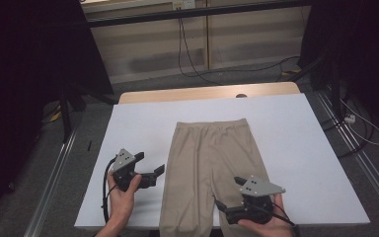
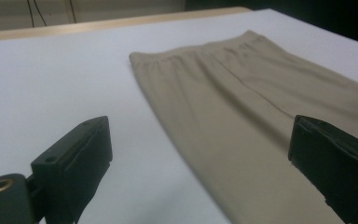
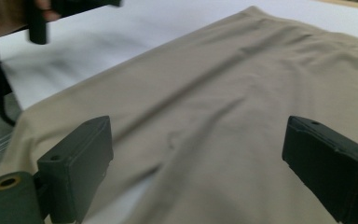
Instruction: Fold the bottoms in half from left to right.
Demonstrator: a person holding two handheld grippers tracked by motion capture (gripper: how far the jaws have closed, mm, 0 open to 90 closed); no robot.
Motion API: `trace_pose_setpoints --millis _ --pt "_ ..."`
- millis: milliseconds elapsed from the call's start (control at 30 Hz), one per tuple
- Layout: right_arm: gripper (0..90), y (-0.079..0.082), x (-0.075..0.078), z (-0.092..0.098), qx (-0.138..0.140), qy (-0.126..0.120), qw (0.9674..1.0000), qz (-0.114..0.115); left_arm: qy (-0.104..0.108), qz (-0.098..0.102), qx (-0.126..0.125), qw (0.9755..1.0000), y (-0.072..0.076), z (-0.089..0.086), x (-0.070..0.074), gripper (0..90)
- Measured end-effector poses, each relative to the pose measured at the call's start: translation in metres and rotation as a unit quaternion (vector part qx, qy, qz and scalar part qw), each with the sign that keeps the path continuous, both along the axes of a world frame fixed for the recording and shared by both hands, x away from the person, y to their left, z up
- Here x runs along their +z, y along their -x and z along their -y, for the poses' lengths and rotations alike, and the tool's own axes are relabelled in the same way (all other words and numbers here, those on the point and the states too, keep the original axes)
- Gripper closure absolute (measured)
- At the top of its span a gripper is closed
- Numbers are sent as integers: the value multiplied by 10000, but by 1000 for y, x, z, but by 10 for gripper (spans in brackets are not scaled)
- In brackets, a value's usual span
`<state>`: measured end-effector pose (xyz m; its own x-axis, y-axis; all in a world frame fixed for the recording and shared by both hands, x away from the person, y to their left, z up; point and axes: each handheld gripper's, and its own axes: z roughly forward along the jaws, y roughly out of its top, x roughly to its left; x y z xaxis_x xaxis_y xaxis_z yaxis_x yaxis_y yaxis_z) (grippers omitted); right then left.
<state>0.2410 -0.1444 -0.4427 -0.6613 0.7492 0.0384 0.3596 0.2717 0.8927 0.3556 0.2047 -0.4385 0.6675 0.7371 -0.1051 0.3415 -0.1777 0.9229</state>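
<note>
The left claw (image 1: 159,171) is held low over the bare bench (image 1: 286,143), just beside the left edge of the beige trousers (image 1: 208,163), its jaws spread wide with nothing between them. The left hand (image 1: 122,195) grips it from below, forearm coming in at the near edge. The right claw (image 1: 218,202) hovers over the right leg of the trousers near the front edge, tips pointing left toward the crotch, jaws also wide apart and empty; the right hand (image 1: 266,224) cups it from underneath.

The trousers lie flat in the middle of the white-covered bench, waistband toward the far side, legs running off the near edge. A strip of bare wood (image 1: 207,92) shows at the far end. Beyond is grey floor (image 1: 256,79), loose cables (image 1: 187,54), pale wall panels and dark curtains at both sides.
</note>
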Motion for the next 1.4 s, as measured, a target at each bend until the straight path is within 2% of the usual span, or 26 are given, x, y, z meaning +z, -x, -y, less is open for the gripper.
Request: trace_pose_setpoints --millis 33,100,167,200,267,333,367,400,433,467,533,600,767,800,833,867,900,933,967,1033,1067,1167,1233,1300,1333,1400 --pt "85 0 0 0 0 0 10000 0 54 -28 -48 10000 -2 1 0 61" --pt "110 0 2 -13 151 121 9998 47 -160 -41 -255 9995 -10 7 2 61" --pt "133 -1 4 -18 209 130 9997 24 -212 -17 -319 9993 -14 10 3 63" --pt "156 -1 6 -28 353 121 9993 -21 -272 -44 -365 9990 -22 14 5 72" --pt "164 -1 7 -32 366 170 9992 -6 -285 -31 -346 9990 -27 17 6 79" --pt "168 2 6 -50 528 367 9979 -16 -334 -3 -303 9990 -44 24 10 91" --pt "168 2 6 -50 528 367 9979 -16 -334 -3 -303 9990 -44 24 10 93" --pt "209 2 4 -60 673 441 9965 -208 -429 -23 -359 9984 -57 29 13 94" --pt "209 2 4 -60 673 441 9965 -208 -429 -23 -359 9984 -57 29 13 94" --pt "253 1 2 -69 774 521 9951 -326 -535 -25 -368 9979 -68 33 14 94" --pt "277 0 2 -73 787 585 9945 -380 -537 -48 -404 9977 -74 35 14 94" --pt "268 -3 0 -87 891 526 9934 -502 -498 -86 -468 9976 -85 39 14 99" --pt "162 -5 -5 -112 1019 625 9906 -670 -416 -120 -413 9982 -96 46 12 99" --pt "168 -5 -7 -124 1077 675 9898 -641 -343 -96 -345 9988 -98 47 11 98" --pt "168 -5 -7 -124 1077 675 9898 -641 -343 -96 -345 9988 -98 47 11 97" --pt "246 -4 -8 -135 1102 737 9895 -581 -272 -124 -349 9989 -99 47 9 94" --pt "246 -4 -8 -135 1102 737 9895 -581 -262 -129 -347 9990 -99 47 8 94" --pt "358 -5 -10 -145 1207 789 9876 -616 -347 -156 -359 9986 -99 48 6 87" --pt "358 -5 -10 -145 1207 789 9876 -616 -347 -156 -359 9986 -99 48 6 82" --pt "430 -4 -13 -154 1252 842 9865 -639 -485 -118 -363 9981 -99 48 5 79" --pt "486 -5 -16 -162 1253 899 9858 -669 -377 -203 -357 9984 -100 46 4 75" --pt "506 -6 -20 -170 1238 902 9857 -709 -376 -251 -324 9985 -101 43 4 73" --pt "507 -4 -24 -177 1124 931 9870 -668 -419 -261 -269 9984 -102 42 2 72" --pt "468 -3 -28 -182 1124 954 9861 -767 -458 -276 -233 9983 -102 41 1 72" --pt "455 3 -29 -185 1070 1103 9861 -624 -453 -306 -234 9982 -102 41 0 72" --pt "467 6 -31 -186 1018 1156 9867 -516 -444 -313 -194 9983 -102 41 -1 72"
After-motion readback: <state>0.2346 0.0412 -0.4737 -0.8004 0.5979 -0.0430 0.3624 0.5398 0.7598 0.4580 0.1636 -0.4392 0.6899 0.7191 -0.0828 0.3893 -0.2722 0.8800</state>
